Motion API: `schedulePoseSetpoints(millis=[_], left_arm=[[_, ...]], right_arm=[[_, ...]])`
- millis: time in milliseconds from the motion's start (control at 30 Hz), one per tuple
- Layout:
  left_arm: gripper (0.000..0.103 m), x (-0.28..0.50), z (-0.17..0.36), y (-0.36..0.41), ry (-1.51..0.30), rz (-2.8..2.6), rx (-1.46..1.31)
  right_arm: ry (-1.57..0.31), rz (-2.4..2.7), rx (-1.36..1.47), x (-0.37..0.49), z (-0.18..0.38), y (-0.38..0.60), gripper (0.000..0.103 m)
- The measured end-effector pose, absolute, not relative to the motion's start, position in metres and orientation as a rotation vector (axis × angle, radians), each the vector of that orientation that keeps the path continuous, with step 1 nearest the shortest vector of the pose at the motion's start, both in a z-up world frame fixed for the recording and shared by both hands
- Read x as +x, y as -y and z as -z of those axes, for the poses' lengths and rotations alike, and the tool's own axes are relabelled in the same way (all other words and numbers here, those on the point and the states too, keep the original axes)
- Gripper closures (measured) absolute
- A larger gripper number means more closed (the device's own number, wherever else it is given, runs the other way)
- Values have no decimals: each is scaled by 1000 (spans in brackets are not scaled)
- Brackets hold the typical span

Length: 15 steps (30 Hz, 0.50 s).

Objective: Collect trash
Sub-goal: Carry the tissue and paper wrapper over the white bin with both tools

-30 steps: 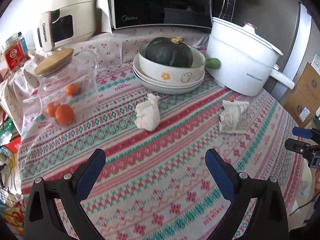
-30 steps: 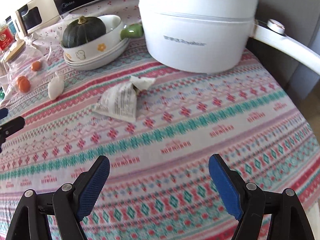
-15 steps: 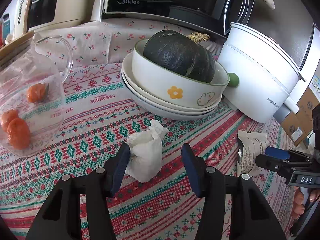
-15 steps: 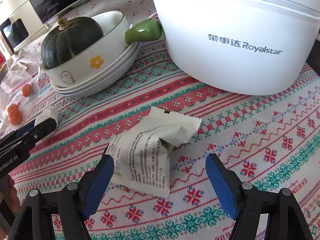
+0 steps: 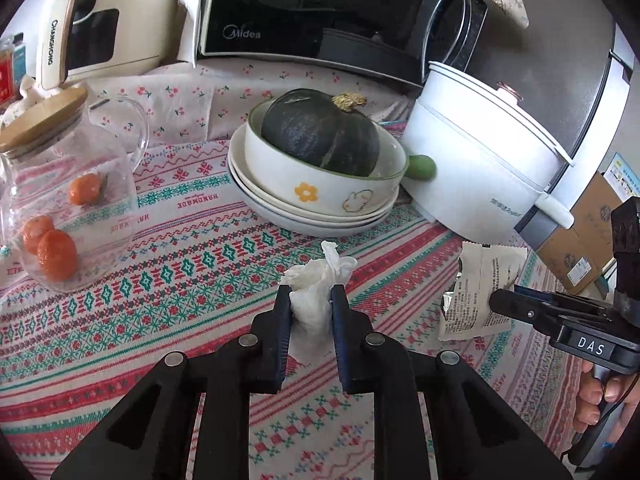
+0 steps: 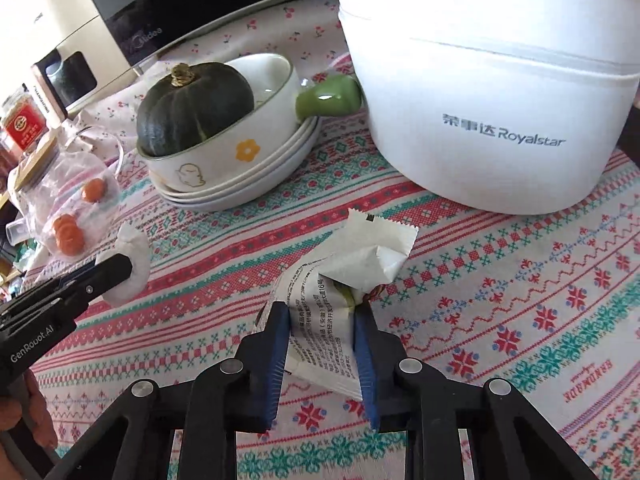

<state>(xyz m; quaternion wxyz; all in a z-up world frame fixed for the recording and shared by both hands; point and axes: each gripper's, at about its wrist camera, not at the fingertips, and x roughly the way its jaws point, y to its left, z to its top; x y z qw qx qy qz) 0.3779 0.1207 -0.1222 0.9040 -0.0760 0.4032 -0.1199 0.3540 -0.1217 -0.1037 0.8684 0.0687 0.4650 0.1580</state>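
My left gripper (image 5: 308, 296) is shut on a crumpled white tissue (image 5: 314, 292) in the middle of the patterned tablecloth (image 5: 180, 280). My right gripper (image 6: 322, 314) is shut on an empty white printed wrapper (image 6: 340, 288), just in front of the white pot. In the left wrist view the wrapper (image 5: 476, 292) and the right gripper (image 5: 504, 300) show at the right. In the right wrist view the tissue (image 6: 134, 264) and the left gripper (image 6: 116, 268) show at the left.
A white Royalstar electric pot (image 6: 492, 92) stands behind the wrapper. A green pumpkin (image 5: 320, 136) sits in a flower bowl on stacked plates (image 5: 304, 216). A glass jar (image 5: 64, 200) holds tangerines at left. A microwave (image 5: 320, 16) stands at the back.
Both grippers have closed: the left on the tissue, the right on the wrapper. Before, both were open and approaching them.
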Motion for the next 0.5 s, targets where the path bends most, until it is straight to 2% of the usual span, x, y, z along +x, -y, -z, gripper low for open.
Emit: schedulePoseSetpoints(millis=[500], left_arm=[[83, 249, 54, -64, -825, 324, -134]], right_arm=[[-935, -299, 142, 237, 43, 183, 74]])
